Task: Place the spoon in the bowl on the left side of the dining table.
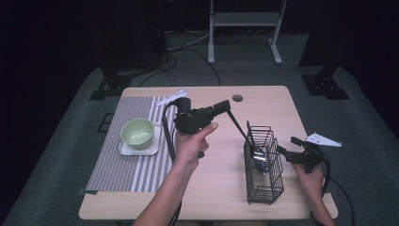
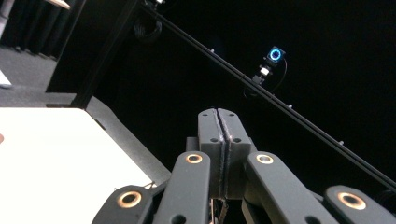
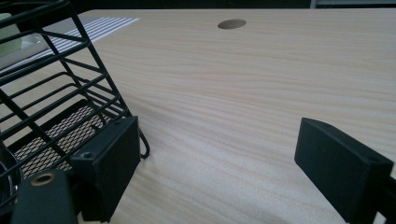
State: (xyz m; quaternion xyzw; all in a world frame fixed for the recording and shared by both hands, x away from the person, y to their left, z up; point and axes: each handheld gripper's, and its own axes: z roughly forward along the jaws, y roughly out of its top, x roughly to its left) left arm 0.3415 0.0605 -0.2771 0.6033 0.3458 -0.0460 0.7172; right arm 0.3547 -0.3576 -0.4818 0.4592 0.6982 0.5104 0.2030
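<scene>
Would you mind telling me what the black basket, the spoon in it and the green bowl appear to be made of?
Basket: thin black-coated metal wire, by its open grid and mesh floor. Spoon: likely polished steel in the bowl, which glints; the handle looks dark, material unclear. Bowl: probably glazed ceramic or melamine, smooth pale green with a soft sheen.

The table (image 3: 261, 93) is pale wood with a fine straight grain and a smooth matt finish. The basket (image 1: 263, 165) is thin black wire with a mesh floor, and the ladle (image 1: 258, 155) in it looks like shiny metal. The bowl (image 1: 138, 133) is glossy pale green, on a striped woven cloth mat (image 1: 127, 165); the right hand-held gripper (image 3: 215, 158) pads are matt black plastic.
</scene>
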